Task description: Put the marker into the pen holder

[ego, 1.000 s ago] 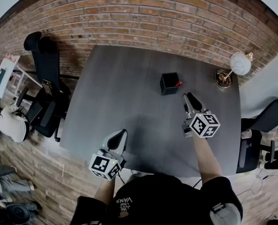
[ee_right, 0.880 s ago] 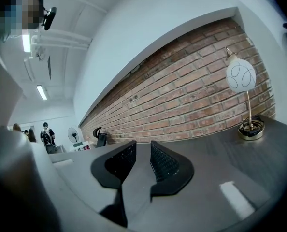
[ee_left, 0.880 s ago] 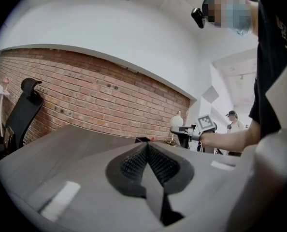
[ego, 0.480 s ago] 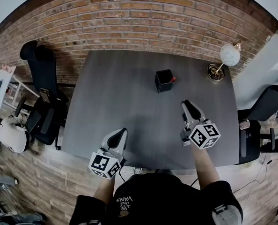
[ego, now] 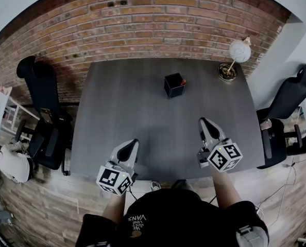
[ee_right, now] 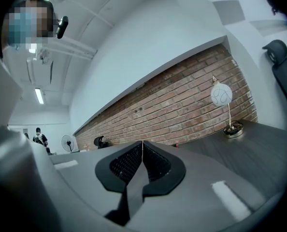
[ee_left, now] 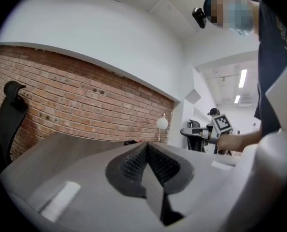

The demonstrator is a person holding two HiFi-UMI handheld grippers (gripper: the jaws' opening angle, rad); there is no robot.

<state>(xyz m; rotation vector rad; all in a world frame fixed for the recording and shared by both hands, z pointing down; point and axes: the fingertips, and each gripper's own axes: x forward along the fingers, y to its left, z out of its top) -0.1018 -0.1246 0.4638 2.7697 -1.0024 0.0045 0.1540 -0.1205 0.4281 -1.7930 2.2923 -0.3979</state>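
Right tool (ego: 204, 122) has withdrawn toward 6 o'clock; it and left tool (ego: 133, 143) are pinched shut, empty; pen holder (ego: 172, 87) hides most of the marker (ego: 183, 82).

The pen holder (ego: 173, 85) stands on the table (ego: 122, 107), toward the rear; the marker (ego: 183, 81) sits in it. The lamp (ego: 240, 51) occupies the rear right corner. An office chair (ego: 44, 107) stands left of the table.

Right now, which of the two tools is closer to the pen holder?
The right tool: it sits farther up the table, nearer the black pen holder, while the left tool is at the near edge.
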